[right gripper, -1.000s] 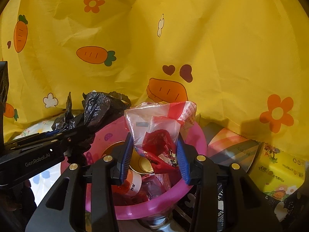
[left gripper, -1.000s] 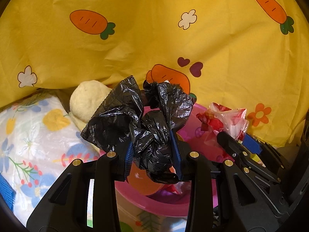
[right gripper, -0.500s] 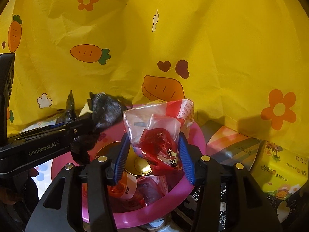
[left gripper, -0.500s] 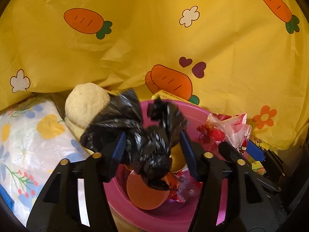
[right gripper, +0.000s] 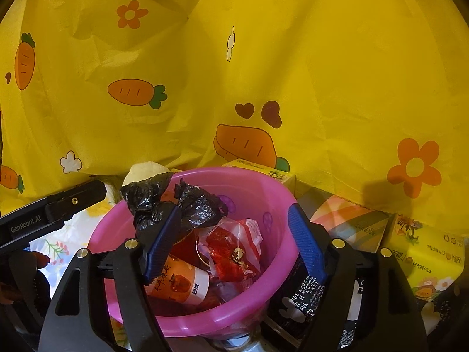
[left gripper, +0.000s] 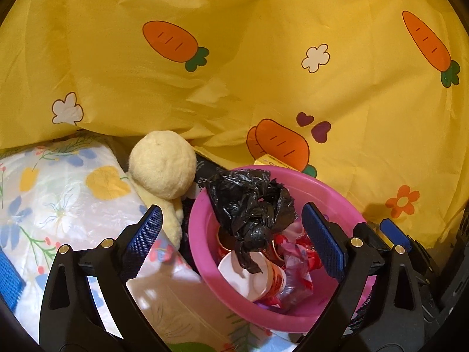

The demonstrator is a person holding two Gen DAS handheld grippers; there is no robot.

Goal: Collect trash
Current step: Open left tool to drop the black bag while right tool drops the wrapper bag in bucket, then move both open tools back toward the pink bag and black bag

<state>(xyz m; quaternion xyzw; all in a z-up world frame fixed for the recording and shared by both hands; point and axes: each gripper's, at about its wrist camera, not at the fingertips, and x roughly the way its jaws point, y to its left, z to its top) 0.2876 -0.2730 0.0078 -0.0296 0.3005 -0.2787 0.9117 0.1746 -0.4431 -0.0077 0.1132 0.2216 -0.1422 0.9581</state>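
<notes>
A pink basin [left gripper: 331, 196] holds the trash. A crumpled black plastic bag [left gripper: 249, 205] lies loose on top of a white cup [left gripper: 249, 278] in it. My left gripper [left gripper: 231, 208] hangs over the basin with its jaws opening wide, and the pads touch nothing. In the right wrist view the basin [right gripper: 249, 176] also holds a red-and-clear wrapper [right gripper: 234, 249], the black bag [right gripper: 193, 208] and an orange-labelled cup [right gripper: 181, 281]. My right gripper [right gripper: 234, 209] is above them, jaws opening, with the wrapper lying free below.
A cream plush toy [left gripper: 162, 164] and a floral plastic package [left gripper: 58, 199] lie left of the basin. Yellow tissue packs [right gripper: 425, 255], a rainbow-striped pack [right gripper: 351, 220] and a black package [right gripper: 304, 293] crowd its right. A yellow carrot-print cloth [left gripper: 234, 58] hangs behind.
Both grippers have opened. The black bag fell from my left gripper into the basin, and the red wrapper dropped from my right gripper into it. My left gripper pulled back slightly.
</notes>
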